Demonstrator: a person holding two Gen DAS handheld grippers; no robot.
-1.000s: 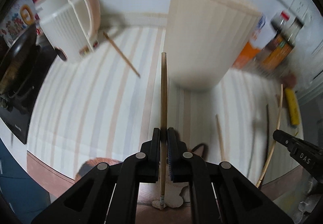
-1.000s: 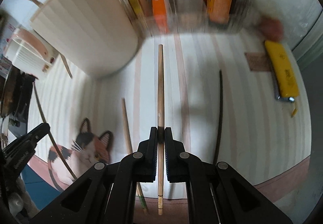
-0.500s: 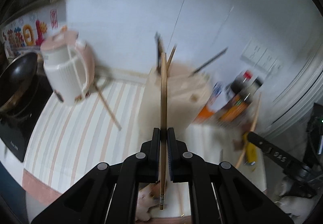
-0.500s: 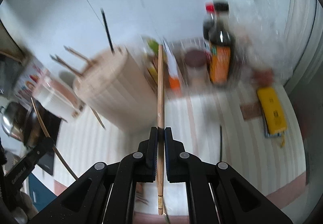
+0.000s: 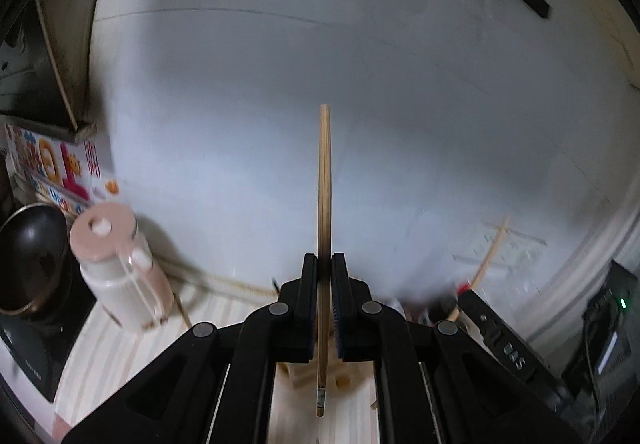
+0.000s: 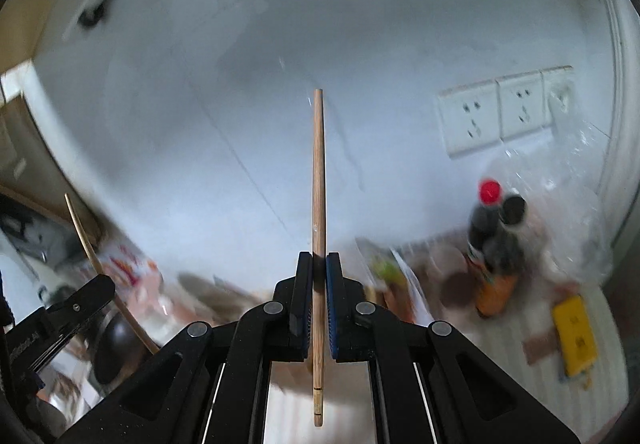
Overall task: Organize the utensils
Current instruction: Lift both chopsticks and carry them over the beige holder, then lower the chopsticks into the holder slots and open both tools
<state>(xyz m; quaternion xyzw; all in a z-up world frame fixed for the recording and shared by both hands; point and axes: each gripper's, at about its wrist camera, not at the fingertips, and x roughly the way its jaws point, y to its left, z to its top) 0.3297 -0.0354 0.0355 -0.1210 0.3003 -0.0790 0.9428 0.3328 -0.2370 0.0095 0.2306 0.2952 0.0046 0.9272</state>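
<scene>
My left gripper (image 5: 325, 264) is shut on a wooden chopstick (image 5: 324, 180) that stands upright against the white wall. My right gripper (image 6: 319, 264) is shut on a second wooden chopstick (image 6: 318, 164), also upright. Both are raised well above the striped counter (image 5: 224, 320). The beige utensil holder (image 5: 298, 376) shows only as a blurred patch low behind the left fingers. At the right edge of the left wrist view are the right gripper (image 5: 466, 294) and its chopstick (image 5: 490, 256). At the left edge of the right wrist view are the left gripper (image 6: 106, 284) and its chopstick (image 6: 86, 236).
A pink-and-white kettle (image 5: 120, 268) and a black wok (image 5: 32, 252) stand at the left. Dark sauce bottles (image 6: 496, 256), a clear plastic bag (image 6: 580, 212) and a yellow object (image 6: 576, 336) sit at the right, under wall sockets (image 6: 500, 116). The wall is close ahead.
Both grippers have risen and tipped upward with their chopsticks. The holder and counter slid from the middle of each view to the bottom; the wall now fills most of both.
</scene>
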